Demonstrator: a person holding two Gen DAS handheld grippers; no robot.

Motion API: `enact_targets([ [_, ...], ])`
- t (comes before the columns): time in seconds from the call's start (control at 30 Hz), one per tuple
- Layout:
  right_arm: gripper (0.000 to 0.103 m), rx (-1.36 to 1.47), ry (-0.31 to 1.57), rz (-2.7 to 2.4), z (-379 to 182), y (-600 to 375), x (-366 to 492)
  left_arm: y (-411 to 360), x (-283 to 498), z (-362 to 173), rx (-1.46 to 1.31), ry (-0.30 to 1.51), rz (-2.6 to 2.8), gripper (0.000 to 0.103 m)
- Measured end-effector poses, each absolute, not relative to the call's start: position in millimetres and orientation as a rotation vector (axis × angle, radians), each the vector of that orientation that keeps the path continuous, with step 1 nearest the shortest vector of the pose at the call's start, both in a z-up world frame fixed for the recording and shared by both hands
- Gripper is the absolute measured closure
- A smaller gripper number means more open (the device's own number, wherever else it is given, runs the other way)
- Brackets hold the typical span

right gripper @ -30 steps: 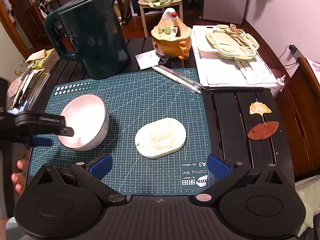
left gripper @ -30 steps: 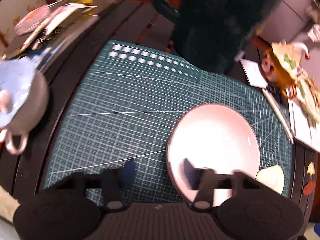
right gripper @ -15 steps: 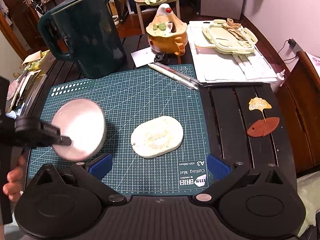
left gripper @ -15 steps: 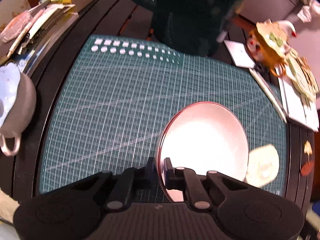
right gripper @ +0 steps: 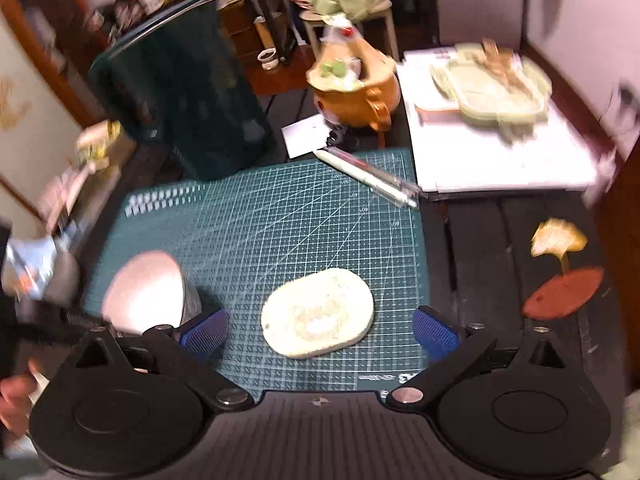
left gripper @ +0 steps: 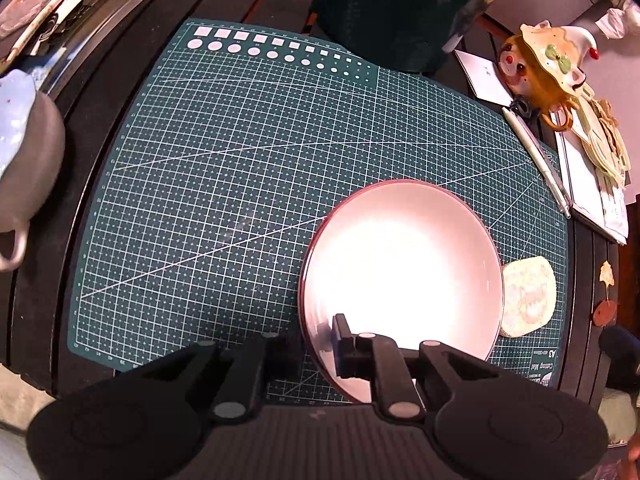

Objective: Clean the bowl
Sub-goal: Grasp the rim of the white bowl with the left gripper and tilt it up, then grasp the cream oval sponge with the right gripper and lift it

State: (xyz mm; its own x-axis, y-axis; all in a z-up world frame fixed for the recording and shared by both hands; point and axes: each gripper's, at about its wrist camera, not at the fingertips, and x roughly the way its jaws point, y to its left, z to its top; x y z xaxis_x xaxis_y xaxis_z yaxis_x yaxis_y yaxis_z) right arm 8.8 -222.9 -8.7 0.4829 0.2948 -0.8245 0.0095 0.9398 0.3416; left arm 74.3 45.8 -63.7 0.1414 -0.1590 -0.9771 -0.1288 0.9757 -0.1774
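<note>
while left gripper [left gripper: 320,344] jaws pinch glossy round bowl [left gripper: 400,276] rim, right gripper [right gripper: 320,330] jaws spread over oval sponge [right gripper: 318,312].

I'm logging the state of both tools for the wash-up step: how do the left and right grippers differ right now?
The left gripper is shut on the near rim of the bowl, tipping it up off the cutting mat; the right gripper is open and holds nothing. The left sits at the bowl's edge, while the right hangs above the sponge with its blue pads either side. Both point down at the mat.
</note>
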Motion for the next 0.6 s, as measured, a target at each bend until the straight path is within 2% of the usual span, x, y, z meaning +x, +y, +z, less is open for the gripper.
enact_targets([
  [0.17,0.003,0.44,1.086,0.21,-31,-240,22,46,77,-65,-0.245,1.436,-0.023,0.089],
  [0.2,0.006,0.46,1.095,0.206,-35,-243,25,46,75,-64,-0.244,1.436,-0.023,0.089],
  [0.23,0.01,0.479,1.105,0.205,-39,-246,27,45,75,-63,-0.237,1.435,-0.023,0.088],
  [0.3,0.032,0.519,1.13,0.222,-48,-249,31,45,76,-63,-0.228,1.433,-0.02,0.087],
  [0.37,0.045,0.549,1.144,0.239,-53,-249,34,45,76,-64,-0.228,1.433,-0.021,0.087],
  [0.6,0.046,0.5,1.145,0.186,-59,-245,35,48,77,-65,-0.242,1.435,-0.02,0.086],
])
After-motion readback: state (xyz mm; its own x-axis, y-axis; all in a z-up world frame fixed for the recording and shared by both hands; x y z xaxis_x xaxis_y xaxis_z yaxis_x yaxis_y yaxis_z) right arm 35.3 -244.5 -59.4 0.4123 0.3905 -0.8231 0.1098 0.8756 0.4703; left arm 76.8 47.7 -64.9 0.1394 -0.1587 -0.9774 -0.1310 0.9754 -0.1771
